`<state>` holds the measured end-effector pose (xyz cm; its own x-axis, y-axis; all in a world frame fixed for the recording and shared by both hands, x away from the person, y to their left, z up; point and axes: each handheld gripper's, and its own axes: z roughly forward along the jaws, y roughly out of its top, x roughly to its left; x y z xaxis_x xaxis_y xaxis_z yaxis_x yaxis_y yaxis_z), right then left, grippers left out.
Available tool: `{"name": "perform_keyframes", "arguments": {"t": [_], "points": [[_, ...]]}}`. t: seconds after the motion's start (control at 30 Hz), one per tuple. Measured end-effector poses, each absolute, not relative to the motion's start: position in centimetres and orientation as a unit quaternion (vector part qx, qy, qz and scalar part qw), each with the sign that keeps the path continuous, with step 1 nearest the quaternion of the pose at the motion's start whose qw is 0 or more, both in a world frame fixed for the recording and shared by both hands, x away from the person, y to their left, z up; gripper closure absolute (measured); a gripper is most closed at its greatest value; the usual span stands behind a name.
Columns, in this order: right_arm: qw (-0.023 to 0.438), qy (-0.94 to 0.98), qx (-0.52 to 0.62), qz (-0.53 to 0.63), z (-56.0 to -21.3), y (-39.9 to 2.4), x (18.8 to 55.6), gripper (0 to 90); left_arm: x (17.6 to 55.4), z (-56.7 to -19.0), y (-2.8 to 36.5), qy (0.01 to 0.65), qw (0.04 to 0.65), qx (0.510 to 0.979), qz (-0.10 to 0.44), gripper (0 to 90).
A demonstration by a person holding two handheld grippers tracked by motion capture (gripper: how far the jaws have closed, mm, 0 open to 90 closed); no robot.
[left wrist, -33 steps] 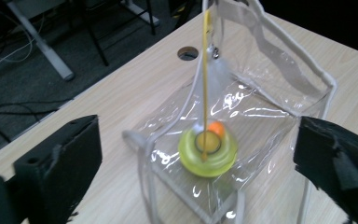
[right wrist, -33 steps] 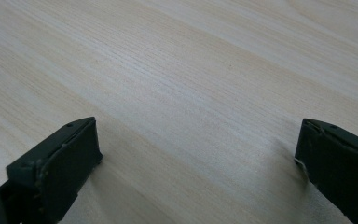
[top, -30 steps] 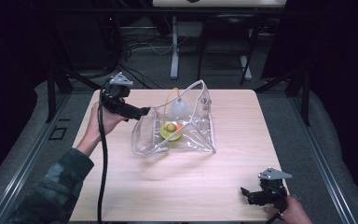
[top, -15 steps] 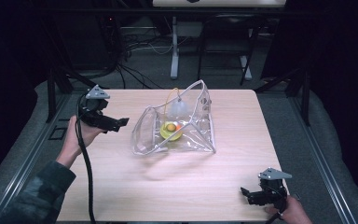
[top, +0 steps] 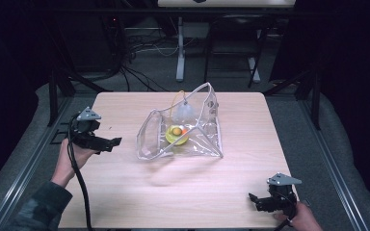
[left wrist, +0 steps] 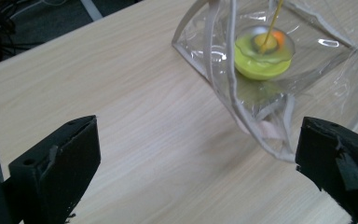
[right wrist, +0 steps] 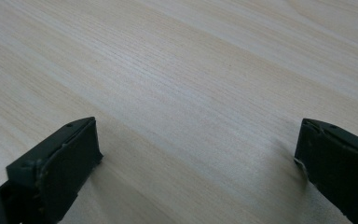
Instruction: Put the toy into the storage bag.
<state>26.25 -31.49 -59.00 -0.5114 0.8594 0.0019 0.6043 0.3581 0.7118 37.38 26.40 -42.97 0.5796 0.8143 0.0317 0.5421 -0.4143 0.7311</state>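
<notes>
One clear plastic bag point(top: 183, 130) near middle of surface point(top: 125, 192), mouth gaping, yellow bowl point(top: 177, 135) inside. Left gripper point(top: 111, 143) wide open beside bag, apart. Right gripper point(top: 257, 200) open, near right corner.

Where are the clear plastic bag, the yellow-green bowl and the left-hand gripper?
clear plastic bag point(top: 200, 144), high view, its front panel.
yellow-green bowl point(left wrist: 261, 63), left gripper view, its near side.
left gripper point(top: 115, 142), high view, between its fingertips.

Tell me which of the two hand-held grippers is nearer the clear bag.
The left hand-held gripper: it sits just off the clear bag's open end, while the right hand-held gripper is down at the table's near corner.
</notes>
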Motion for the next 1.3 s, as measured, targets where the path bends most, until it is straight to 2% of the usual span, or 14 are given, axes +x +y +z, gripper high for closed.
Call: {"name": "perform_keyframes", "arguments": {"t": [0.37,0.77,0.97,1.13,1.3], "points": [[0.189,0.801,0.458,0.337,-59.0,-31.5,26.2,0.0,35.7,-46.2,28.0,0.429,0.344,0.815,0.182,0.0],[0.189,0.803,0.456,0.334,-59.0,-31.5,26.3,0.0,33.5,-50.8,29.7,0.463,0.358,0.799,0.137,0.0],[0.189,0.803,0.456,0.334,-59.0,-31.5,26.2,0.0,33.1,-53.0,29.3,0.456,0.322,0.819,0.134,0.0],[0.189,0.803,0.456,0.333,-58.9,-31.5,26.2,0.0,33.3,-55.0,29.0,0.453,0.288,0.837,0.109,0.0],[0.189,0.804,0.456,0.332,-58.9,-31.5,26.3,0.0,33.7,-55.5,28.9,0.455,0.276,0.841,0.101,0.0]]}}
